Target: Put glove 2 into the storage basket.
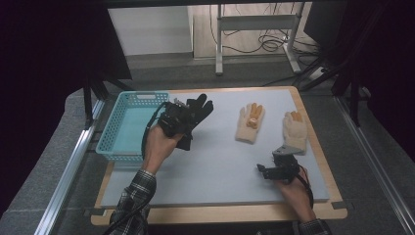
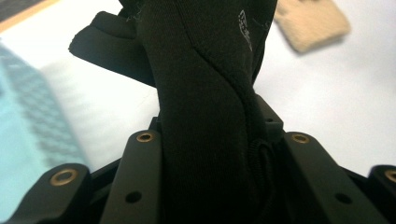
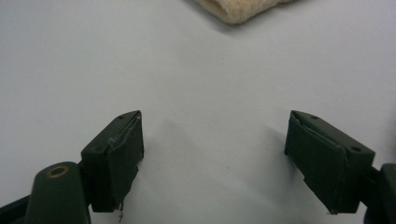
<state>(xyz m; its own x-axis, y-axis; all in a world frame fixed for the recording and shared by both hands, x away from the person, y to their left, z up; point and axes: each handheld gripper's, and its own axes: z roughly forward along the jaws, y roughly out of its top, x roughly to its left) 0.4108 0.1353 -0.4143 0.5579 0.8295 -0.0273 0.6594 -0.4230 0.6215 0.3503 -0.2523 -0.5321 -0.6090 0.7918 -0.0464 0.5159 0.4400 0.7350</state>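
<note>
A black glove (image 1: 198, 115) hangs in the air beside the basket, with my left gripper (image 1: 177, 119) shut on it. In the left gripper view the black glove (image 2: 205, 107) is clamped between the two black jaws and rises past the top of the picture. My right gripper (image 1: 275, 169) rests low over the mat at the front right, its jaws wide open with nothing between them (image 3: 212, 154). Two beige gloves lie flat on the mat: one (image 1: 250, 123) in the middle, the other (image 1: 295, 131) just beyond my right gripper.
A turquoise mesh basket (image 1: 128, 126) stands at the left edge of the pale grey mat (image 1: 220, 166), which covers a wooden table (image 1: 220, 213). A beige cuff (image 3: 238, 9) lies ahead of the right jaws. Metal rails run along both sides.
</note>
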